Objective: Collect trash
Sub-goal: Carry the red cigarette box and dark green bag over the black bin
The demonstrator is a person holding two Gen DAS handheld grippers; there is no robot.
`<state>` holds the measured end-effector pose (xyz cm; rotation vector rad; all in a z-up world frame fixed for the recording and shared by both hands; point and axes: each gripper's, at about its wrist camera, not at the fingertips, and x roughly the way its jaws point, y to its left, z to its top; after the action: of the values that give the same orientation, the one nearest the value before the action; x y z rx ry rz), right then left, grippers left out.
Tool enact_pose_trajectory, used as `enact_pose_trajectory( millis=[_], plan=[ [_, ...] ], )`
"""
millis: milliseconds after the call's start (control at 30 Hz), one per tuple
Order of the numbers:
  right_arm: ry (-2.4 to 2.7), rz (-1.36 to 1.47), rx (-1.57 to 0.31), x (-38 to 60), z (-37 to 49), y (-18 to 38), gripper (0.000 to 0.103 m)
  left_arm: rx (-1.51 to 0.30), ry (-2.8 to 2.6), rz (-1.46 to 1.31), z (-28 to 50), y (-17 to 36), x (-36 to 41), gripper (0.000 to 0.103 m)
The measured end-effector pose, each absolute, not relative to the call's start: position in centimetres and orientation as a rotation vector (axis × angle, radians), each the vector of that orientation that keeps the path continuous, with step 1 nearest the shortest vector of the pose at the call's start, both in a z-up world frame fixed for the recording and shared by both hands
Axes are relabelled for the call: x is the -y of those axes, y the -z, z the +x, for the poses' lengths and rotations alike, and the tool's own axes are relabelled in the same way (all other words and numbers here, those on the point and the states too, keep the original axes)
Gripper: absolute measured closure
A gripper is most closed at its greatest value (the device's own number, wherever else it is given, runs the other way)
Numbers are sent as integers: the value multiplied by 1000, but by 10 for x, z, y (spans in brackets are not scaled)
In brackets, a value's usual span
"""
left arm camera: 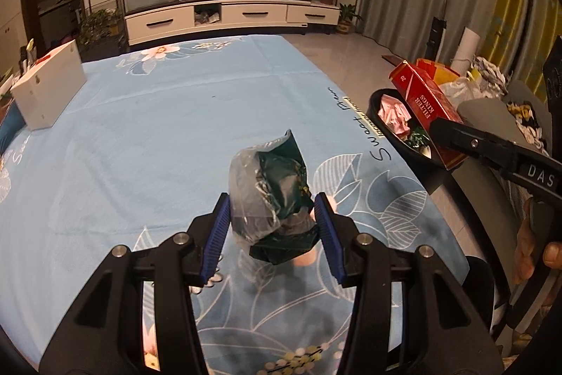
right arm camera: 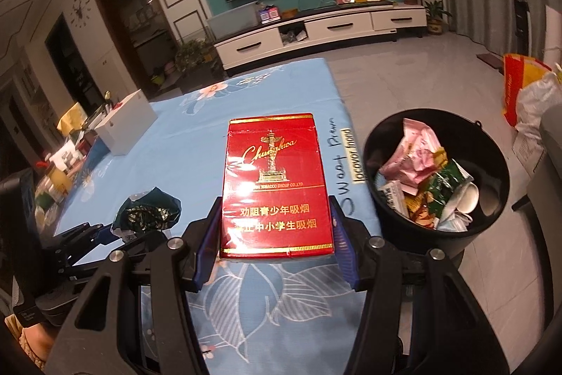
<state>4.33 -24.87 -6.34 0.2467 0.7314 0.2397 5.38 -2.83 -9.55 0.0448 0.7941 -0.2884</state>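
Black bin [right arm camera: 435, 236] holds wrappers (pink, green); right tongs [right arm camera: 275, 245] grip red carton [right arm camera: 275, 185], left tongs [left arm camera: 274, 227] crumpled bag [left arm camera: 272, 195].

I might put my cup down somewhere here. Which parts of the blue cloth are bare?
The wide middle of the blue cloth is bare, between the white box at its left edge and the printed writing near its right edge. It is crowded by the black bin, already heaped with rubbish, and near the front where both tongs carry trash.
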Motion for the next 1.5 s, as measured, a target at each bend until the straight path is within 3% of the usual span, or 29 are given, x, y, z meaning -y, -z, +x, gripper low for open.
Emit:
enact_pose_trajectory(
  millis=[1500],
  plan=[
    [37,474,-737,390,41,115,47,-801,608,171,119,89,184,53]
  ],
)
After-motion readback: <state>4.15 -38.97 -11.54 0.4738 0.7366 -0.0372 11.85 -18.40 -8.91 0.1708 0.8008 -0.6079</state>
